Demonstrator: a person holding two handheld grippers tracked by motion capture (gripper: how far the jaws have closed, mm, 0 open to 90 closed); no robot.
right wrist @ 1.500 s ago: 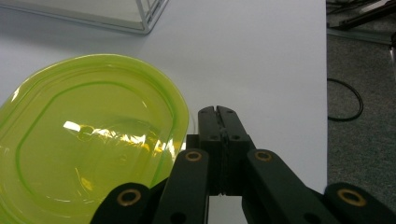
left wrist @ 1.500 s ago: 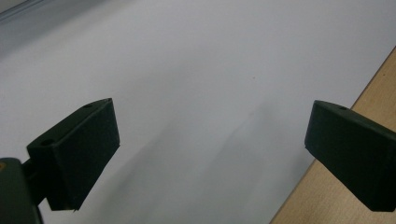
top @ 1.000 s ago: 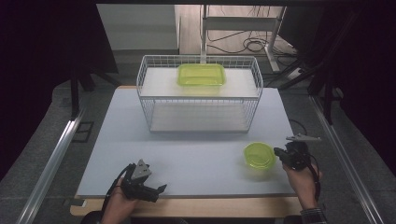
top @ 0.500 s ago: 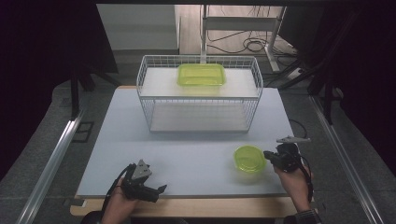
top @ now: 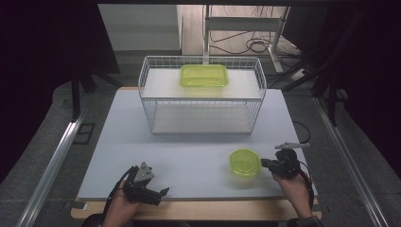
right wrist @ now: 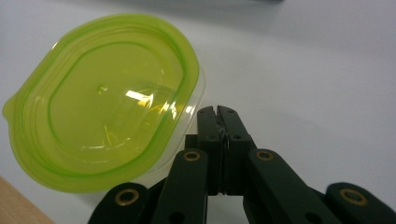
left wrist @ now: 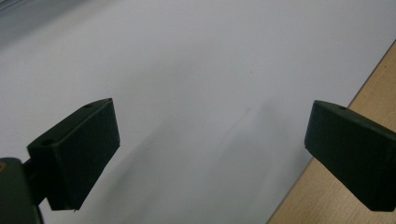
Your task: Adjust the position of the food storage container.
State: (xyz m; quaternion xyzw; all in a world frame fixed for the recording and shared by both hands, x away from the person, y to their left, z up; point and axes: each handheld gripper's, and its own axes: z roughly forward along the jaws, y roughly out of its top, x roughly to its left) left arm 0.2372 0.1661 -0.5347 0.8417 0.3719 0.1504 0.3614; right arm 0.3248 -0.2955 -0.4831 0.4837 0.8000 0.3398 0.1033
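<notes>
The right gripper (top: 265,164) sits low over the near right part of the bench (top: 189,142), held by the right hand (top: 293,187), with its forearm entering from the bottom edge. Its fingers (right wrist: 218,122) point toward the person's left and are pressed together, with no visible gap. The round green container (top: 245,162) rests on the bench immediately beside them. In the right gripper view the closed tips lie against the container's clear side wall, below its green lid; whether a thin edge is pinched between them cannot be determined.

The left gripper (top: 161,193) rests near the front left edge of the bench, held by the left hand (top: 120,208), and points to the person's right. Its fingers (left wrist: 74,151) are spread wide apart with nothing between them; the left gripper view shows bare white bench surface and the wooden bench edge beneath.

A white wire basket (top: 203,94) stands at the far middle of the bench, well apart from both grippers. A rectangular green container (top: 204,75) lies inside it, toward its far side. Nothing lies between the round green container and the basket.
</notes>
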